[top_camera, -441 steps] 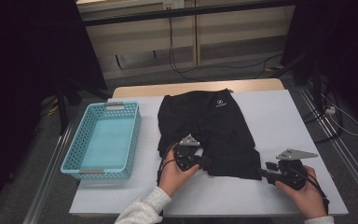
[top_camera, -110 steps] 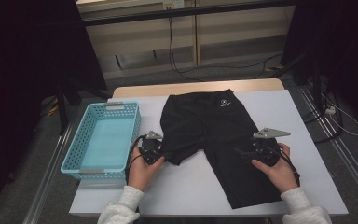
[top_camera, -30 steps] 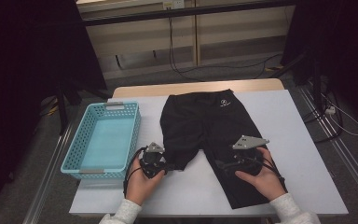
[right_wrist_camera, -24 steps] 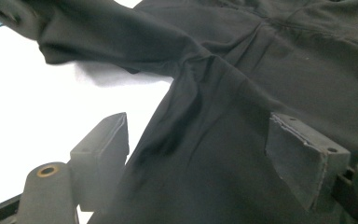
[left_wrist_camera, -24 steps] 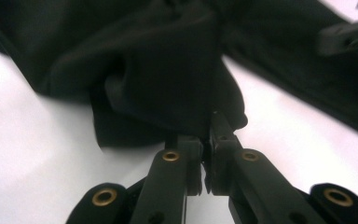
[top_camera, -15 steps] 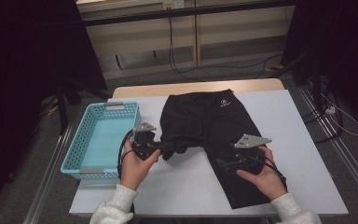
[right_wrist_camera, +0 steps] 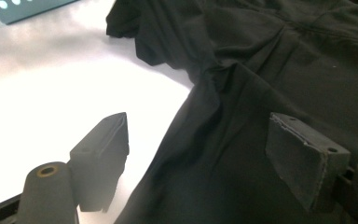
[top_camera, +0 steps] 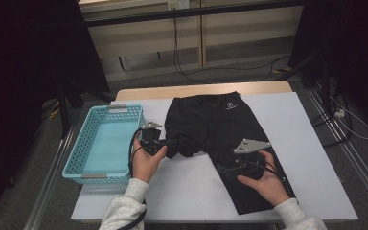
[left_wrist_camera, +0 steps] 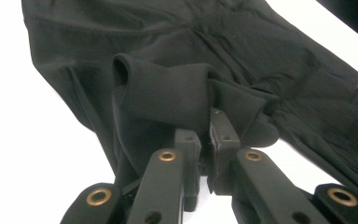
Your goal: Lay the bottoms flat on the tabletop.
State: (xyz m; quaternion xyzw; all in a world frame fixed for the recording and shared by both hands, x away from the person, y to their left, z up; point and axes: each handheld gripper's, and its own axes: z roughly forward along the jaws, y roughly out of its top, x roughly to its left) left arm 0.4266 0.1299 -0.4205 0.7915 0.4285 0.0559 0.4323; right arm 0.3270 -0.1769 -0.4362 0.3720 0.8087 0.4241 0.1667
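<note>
Two claws: left (left_wrist_camera: 204, 140) pinching shorts (top_camera: 220, 129), right (right_wrist_camera: 205, 154) open.

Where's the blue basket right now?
In the high view the blue basket sits at the left edge of the white table, just left of the left gripper and the black shorts.

Left tool (top_camera: 168, 142) folded shorts (top_camera: 220, 124) leg inward

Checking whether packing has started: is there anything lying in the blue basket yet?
No. In the high view the blue basket shows a bare floor, and the black shorts lie on the table beside it.
</note>
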